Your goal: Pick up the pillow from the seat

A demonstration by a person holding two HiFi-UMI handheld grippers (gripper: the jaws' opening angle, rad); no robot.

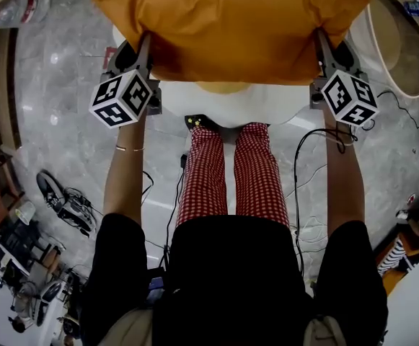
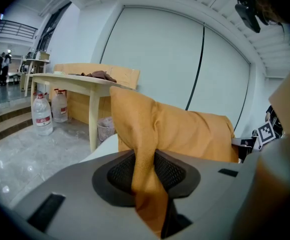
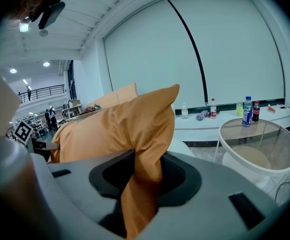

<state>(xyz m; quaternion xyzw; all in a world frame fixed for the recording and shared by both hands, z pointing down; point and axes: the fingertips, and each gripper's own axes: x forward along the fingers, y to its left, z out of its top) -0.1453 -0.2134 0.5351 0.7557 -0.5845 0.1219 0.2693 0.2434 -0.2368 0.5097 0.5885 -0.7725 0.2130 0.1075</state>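
Note:
An orange pillow [image 1: 231, 24] hangs lifted above the white seat [image 1: 231, 103], stretched between both grippers. My left gripper [image 1: 146, 45] is shut on the pillow's left edge, and in the left gripper view the orange pillow [image 2: 184, 129] fabric runs pinched between the jaws of the left gripper [image 2: 145, 176]. My right gripper [image 1: 322, 43] is shut on the right edge. The right gripper view shows the orange pillow [image 3: 120, 126] fabric squeezed in the jaws of the right gripper [image 3: 144, 176]. The pillow hides most of the seat.
A round glass table [image 3: 259, 134] with bottles [image 3: 248, 111] stands to the right; its rim [image 1: 404, 34] shows in the head view. A wooden table [image 2: 80, 84] and water bottles [image 2: 41, 116] stand on the left. Cables [image 1: 303, 171] and gear [image 1: 65, 200] lie on the marble floor.

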